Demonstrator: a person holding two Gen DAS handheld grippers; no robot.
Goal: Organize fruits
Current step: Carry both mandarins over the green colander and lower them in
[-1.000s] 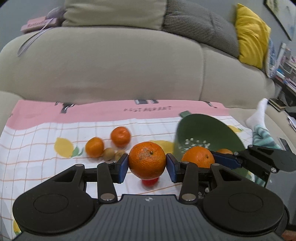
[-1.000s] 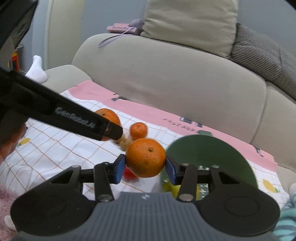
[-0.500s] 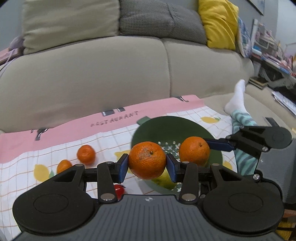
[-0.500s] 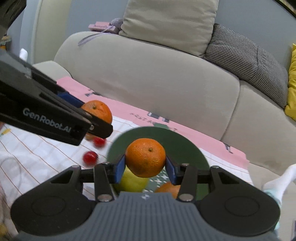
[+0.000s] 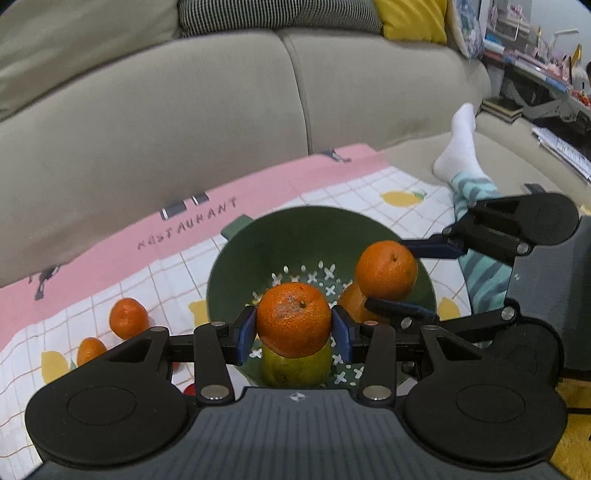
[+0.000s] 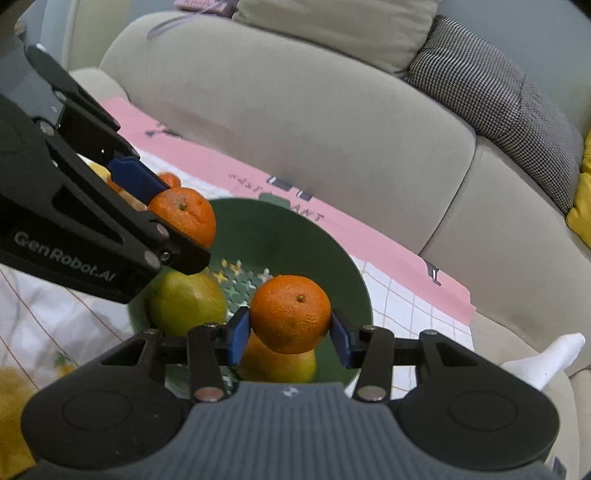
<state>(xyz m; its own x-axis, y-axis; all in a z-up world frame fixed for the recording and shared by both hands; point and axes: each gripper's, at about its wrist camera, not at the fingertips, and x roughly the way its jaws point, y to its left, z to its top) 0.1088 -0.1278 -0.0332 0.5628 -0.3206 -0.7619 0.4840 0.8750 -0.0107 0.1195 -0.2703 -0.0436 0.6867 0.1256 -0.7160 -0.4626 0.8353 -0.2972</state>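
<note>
Oranges fill both grippers. In the left wrist view, the left gripper (image 5: pixel 294 328) pinches one orange (image 5: pixel 293 318) between its blue pads, dead centre in the frame, above the green colander (image 5: pixel 236 266). Directly beneath that fruit, at 6 o'clock from it, a yellow-green fruit (image 5: pixel 295 367) lies in the colander's bowl. At 2 o'clock from the held orange, the right gripper (image 5: pixel 397 275) clamps a second orange (image 5: pixel 386 269), also over the colander, with another orange fruit (image 5: pixel 352 301) partly hidden below it in the bowl.

From the right wrist view, the right gripper (image 6: pixel 290 334) nips its orange (image 6: pixel 290 313) above the colander's near side; at 10 o'clock the left gripper's orange (image 6: pixel 186 214) hangs over the far left rim, and the yellow-green fruit (image 6: pixel 184 301) lies between them.

Farther out, at 9 o'clock of the colander in the left wrist view, two small mandarins (image 5: pixel 127 318) rest on the checked tablecloth (image 5: pixel 110 273), which has a pink border. A socked foot (image 5: pixel 460 147) rests at 2 o'clock. Beyond everything stretches a beige sofa (image 5: pixel 184 122), with a yellow cushion (image 5: pixel 410 16) at 12 o'clock.
</note>
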